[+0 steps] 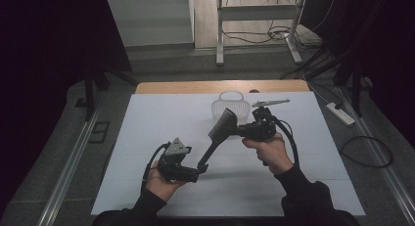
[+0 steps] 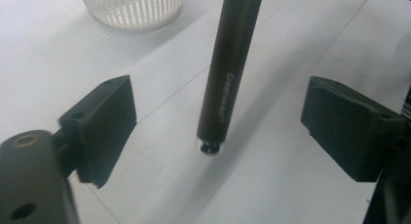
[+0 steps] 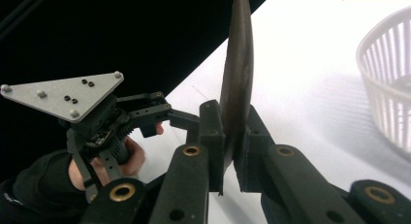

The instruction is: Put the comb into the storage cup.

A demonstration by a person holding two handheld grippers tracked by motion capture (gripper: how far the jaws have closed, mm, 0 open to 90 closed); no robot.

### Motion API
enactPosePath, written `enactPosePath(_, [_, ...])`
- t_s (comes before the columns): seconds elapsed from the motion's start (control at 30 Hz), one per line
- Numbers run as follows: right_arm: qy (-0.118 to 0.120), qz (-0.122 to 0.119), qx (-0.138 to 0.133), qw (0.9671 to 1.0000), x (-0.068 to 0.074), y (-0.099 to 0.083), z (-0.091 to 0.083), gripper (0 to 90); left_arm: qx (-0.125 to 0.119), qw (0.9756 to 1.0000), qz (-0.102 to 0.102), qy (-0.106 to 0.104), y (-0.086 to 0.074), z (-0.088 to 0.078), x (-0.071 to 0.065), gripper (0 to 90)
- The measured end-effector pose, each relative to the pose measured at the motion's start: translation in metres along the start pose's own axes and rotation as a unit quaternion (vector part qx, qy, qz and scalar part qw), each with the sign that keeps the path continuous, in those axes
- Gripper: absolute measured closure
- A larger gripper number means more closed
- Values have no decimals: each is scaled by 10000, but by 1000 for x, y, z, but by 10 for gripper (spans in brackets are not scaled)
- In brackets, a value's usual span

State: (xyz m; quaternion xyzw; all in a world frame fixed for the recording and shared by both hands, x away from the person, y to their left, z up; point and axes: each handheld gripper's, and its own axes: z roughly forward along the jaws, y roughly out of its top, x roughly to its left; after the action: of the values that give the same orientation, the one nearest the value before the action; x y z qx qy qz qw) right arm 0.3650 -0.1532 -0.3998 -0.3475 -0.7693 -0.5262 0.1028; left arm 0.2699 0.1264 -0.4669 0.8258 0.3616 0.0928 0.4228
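A dark long-handled utensil [image 1: 215, 138] with a wide flat head slants over the white table sheet [image 1: 147, 133]. My right gripper [image 1: 238, 129] is shut on the head; in the right gripper view both pads of that gripper [image 3: 232, 146] press on the thin blade [image 3: 237, 73]. The round handle [image 2: 228, 73] points down toward my left gripper [image 1: 200, 168]. In the left gripper view that gripper [image 2: 218, 132] is open, its pads [image 2: 104, 122] standing well apart on either side of the handle's end without touching it.
A white slatted plastic basket [image 1: 230, 104] stands behind the utensil near the table's far edge, and it is also in the left gripper view [image 2: 131, 8] and the right gripper view [image 3: 387, 78]. Black cloth borders the table's left.
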Motion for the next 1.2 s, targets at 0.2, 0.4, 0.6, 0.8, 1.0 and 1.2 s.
enactPosePath(0.2, [-132,-158,2,9998,4,1,-2,837,0,9999,-135,-72,-3,-8,5,84])
enactPosePath(0.4, [-243,-179,-17,9995,5,2,-4,837,41,10000,-82,25,-7,-15,9,54])
enactPosePath(0.6, [-299,-207,-15,9993,4,3,-5,837,195,9996,21,205,-11,-17,9,24])
enactPosePath(0.8, [-391,-216,-71,9990,2,4,-10,837,232,9995,60,211,-15,-21,7,11])
enactPosePath(1.0, [-455,-221,-122,9986,-1,6,-15,837,161,9997,0,201,-22,-31,10,12])
enactPosePath(1.2, [-562,-258,-185,9979,-1,8,-19,837,80,9998,-90,148,-31,-40,15,12])
